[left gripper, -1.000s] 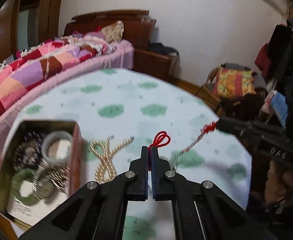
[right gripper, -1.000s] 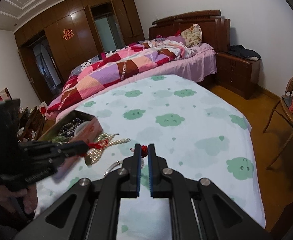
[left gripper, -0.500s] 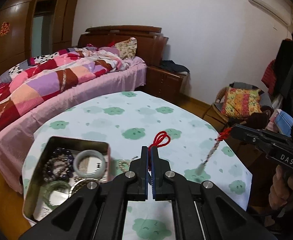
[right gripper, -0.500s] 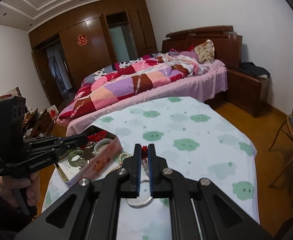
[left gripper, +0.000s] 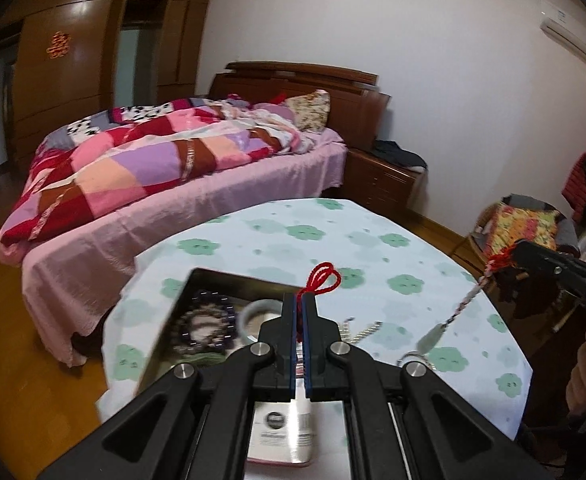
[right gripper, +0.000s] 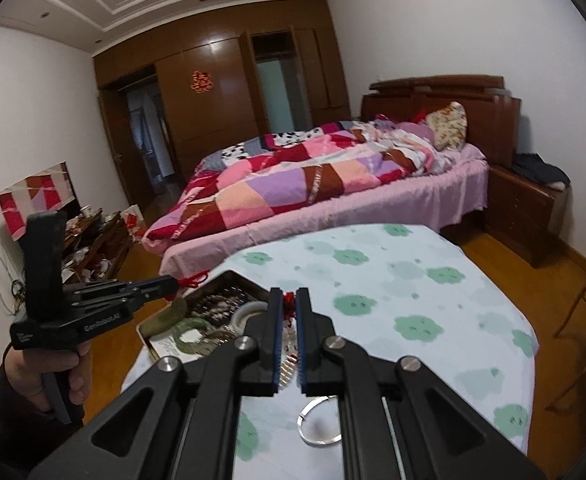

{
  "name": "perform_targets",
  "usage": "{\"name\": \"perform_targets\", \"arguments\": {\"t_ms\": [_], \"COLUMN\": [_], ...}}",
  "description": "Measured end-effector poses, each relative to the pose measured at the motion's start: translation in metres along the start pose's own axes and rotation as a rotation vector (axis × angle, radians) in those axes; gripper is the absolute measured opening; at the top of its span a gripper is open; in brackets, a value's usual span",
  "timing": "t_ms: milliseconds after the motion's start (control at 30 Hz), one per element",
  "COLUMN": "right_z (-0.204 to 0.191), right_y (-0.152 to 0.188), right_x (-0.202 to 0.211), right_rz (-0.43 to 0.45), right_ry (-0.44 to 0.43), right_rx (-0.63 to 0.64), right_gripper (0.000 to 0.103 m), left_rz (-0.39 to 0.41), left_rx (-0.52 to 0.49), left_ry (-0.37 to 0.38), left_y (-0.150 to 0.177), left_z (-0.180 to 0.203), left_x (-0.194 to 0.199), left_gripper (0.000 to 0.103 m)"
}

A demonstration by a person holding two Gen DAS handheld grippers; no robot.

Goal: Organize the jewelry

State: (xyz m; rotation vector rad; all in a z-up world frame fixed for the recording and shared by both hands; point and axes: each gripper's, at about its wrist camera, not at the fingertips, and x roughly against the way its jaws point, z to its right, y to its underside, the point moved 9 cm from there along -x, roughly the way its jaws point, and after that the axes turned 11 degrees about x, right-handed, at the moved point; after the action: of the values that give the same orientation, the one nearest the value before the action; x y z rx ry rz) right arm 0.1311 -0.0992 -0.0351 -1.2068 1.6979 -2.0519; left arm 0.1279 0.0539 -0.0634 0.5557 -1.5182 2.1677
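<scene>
Snagging threatens: each hand-held gripper, left (left gripper: 301,300) and right (right gripper: 289,300), pinches one end of the red cord (left gripper: 324,278); its dangling pendant (left gripper: 429,338) could catch the tin (right gripper: 229,280) rim.

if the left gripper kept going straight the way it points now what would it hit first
Probably the far part of the tablecloth beyond the open tin; past that, the bed. The left gripper points slightly downward, shut on a red cord; depth is hard to judge.

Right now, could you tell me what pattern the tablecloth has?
The tablecloth is pale mint-white with green cloud-like blobs; the right wrist view shows it best.
</scene>
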Motion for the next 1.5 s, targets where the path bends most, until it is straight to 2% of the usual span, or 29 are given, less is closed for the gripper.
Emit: {"name": "perform_targets", "arguments": {"t_ms": [300,533,700,967,1500], "right_z": [-0.038,-0.072,-0.091,-0.117,-0.125], "right_y": [-0.026,-0.034,-0.031,-0.022,0.002], "right_x": [-0.015,-0.030,-0.042,-0.058,-0.084], "right_rz": [0.028,0.027,0.011,-0.028,-0.123], "right_ry": [-0.072,-0.132,-0.167,-0.219,-0.236], "right_rx": [0.063,0.115,0.136,0.163,0.155], "right_gripper": [0.008,0.008,0.008,0.008,0.008], "left_rz": [0.001,-0.006,-0.003,-0.037,-0.082], "left_rx": [0.062,0.108,0.106,0.137,0.154], "left_ry": [-0.075,-0.105,-0.152,-0.170,-0.179], "left_y": [0.003,0.011,0.013,0.026,0.039], "left_z": [-0.039,-0.058,-0.070,-0.084,-0.093], "left_x": [0.001,0.000,-0.003,-0.012,-0.026], "left_gripper": [0.001,0.001,0.001,0.001,0.001]}}
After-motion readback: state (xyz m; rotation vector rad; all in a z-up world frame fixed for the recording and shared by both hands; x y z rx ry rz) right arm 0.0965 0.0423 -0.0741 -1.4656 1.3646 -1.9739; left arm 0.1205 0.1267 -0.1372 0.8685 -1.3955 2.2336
